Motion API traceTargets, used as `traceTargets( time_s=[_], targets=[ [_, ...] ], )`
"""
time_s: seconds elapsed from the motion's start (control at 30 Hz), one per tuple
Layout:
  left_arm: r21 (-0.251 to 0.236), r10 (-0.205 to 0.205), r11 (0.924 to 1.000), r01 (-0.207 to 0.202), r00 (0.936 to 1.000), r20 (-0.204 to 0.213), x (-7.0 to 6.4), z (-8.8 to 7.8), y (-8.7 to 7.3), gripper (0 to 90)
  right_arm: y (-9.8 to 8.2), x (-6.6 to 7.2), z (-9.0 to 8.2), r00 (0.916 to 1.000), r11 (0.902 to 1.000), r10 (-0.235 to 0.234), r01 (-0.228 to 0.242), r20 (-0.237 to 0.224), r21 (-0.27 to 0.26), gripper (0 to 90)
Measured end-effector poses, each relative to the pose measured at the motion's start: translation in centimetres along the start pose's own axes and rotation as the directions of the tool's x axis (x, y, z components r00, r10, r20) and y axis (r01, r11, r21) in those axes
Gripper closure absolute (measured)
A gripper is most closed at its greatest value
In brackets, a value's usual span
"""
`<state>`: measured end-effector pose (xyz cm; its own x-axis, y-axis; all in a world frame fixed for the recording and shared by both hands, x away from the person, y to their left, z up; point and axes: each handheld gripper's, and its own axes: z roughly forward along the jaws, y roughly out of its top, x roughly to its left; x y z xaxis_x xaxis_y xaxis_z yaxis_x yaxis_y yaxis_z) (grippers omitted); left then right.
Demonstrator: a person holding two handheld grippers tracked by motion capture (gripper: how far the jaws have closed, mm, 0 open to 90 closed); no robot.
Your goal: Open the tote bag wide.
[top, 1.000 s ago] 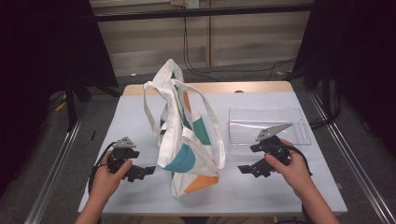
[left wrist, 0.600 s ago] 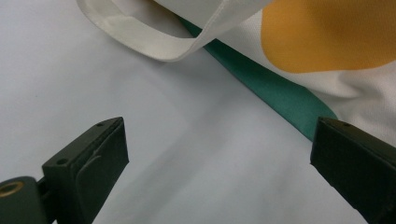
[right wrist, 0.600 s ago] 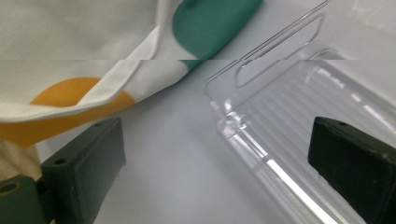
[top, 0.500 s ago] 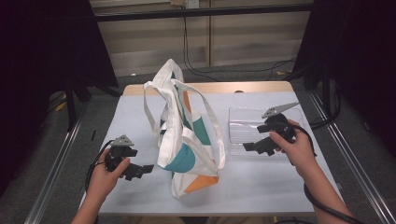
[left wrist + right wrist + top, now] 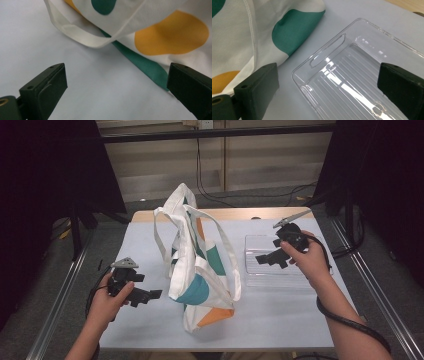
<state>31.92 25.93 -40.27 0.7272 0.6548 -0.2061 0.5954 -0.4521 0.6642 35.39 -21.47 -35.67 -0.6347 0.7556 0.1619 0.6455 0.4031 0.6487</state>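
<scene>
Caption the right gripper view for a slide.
Open right gripper poised over the slotted end of a clear ribbed plastic tray, beside a white tote bag with teal and orange patches.

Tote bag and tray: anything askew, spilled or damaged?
Nothing stands out. The tote bag stands upright mid-table, handles up. The clear tray lies flat and empty beside it, no cracks visible. Both the left gripper and the right gripper are open, holding nothing.
</scene>
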Motion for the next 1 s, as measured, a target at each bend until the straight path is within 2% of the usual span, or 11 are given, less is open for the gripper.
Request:
traceTargets(
  time_s=[0.13,0.33,0.4,0.47,0.53,0.57,0.6,0.63,0.7,0.9,1.0],
  targets=[
    [0.012,0.001,0.9999,-0.002,0.9998,0.021,0.1,-0.9,1.5,2.4,1.2,0.3,0.2,1.0000,1.0000,-0.002,0.002,-0.005,0.002,3.7],
    [-0.003,0.001,1.0000,-0.001,0.9995,0.031,0.2,-1.6,3.2,2.4,2.8,0.8,0.0,0.9999,1.0000,-0.005,0.005,-0.016,-0.002,3.8],
    [-0.001,0.003,1.0000,-0.003,0.9995,0.032,0.2,-1.7,3.6,2.4,3.1,0.8,0.0,0.9998,1.0000,-0.006,0.006,-0.016,-0.002,3.8],
    [0.007,0.013,0.9999,-0.013,0.9993,0.036,0.1,-1.9,4.3,2.2,4.1,0.8,-0.2,0.9999,0.9999,-0.001,0.001,-0.017,-0.013,3.8],
    [-0.011,-0.007,0.9999,0.007,0.9993,0.035,0.0,-2.1,5.2,2.1,4.6,0.9,-0.3,1.0000,0.9999,-0.003,0.003,-0.004,-0.012,3.9],
    [-0.011,-0.007,0.9999,0.007,0.9993,0.035,0.0,-2.1,5.2,2.0,4.6,0.9,-0.3,1.0000,0.9999,-0.003,0.003,-0.004,-0.012,3.9],
    [-0.024,-0.007,0.9997,0.008,0.9988,0.049,0.1,-2.3,5.9,1.9,5.2,1.1,-0.4,0.9991,0.9992,0.021,-0.023,-0.038,-0.033,3.7],
    [-0.024,-0.007,0.9997,0.008,0.9988,0.049,0.1,-2.3,5.9,1.9,5.2,1.1,-0.4,0.9991,0.9992,0.021,-0.023,-0.038,-0.033,3.7],
    [-0.027,-0.003,0.9996,0.005,0.9988,0.048,-0.1,-2.5,6.7,1.9,6.0,1.7,-0.4,1.0000,0.9999,-0.001,0.001,-0.009,-0.016,3.8],
    [-0.023,0.012,0.9997,-0.011,0.9994,0.032,-0.1,-2.9,8.6,1.8,7.3,2.5,-0.3,0.9996,0.9996,-0.024,0.024,-0.017,-0.015,3.7],
    [-0.025,-0.006,0.9997,0.007,0.9994,0.035,0.0,-3.2,9.4,1.5,8.1,3.1,-0.3,0.9992,0.9996,-0.024,0.023,-0.033,-0.013,3.8]
  ],
)
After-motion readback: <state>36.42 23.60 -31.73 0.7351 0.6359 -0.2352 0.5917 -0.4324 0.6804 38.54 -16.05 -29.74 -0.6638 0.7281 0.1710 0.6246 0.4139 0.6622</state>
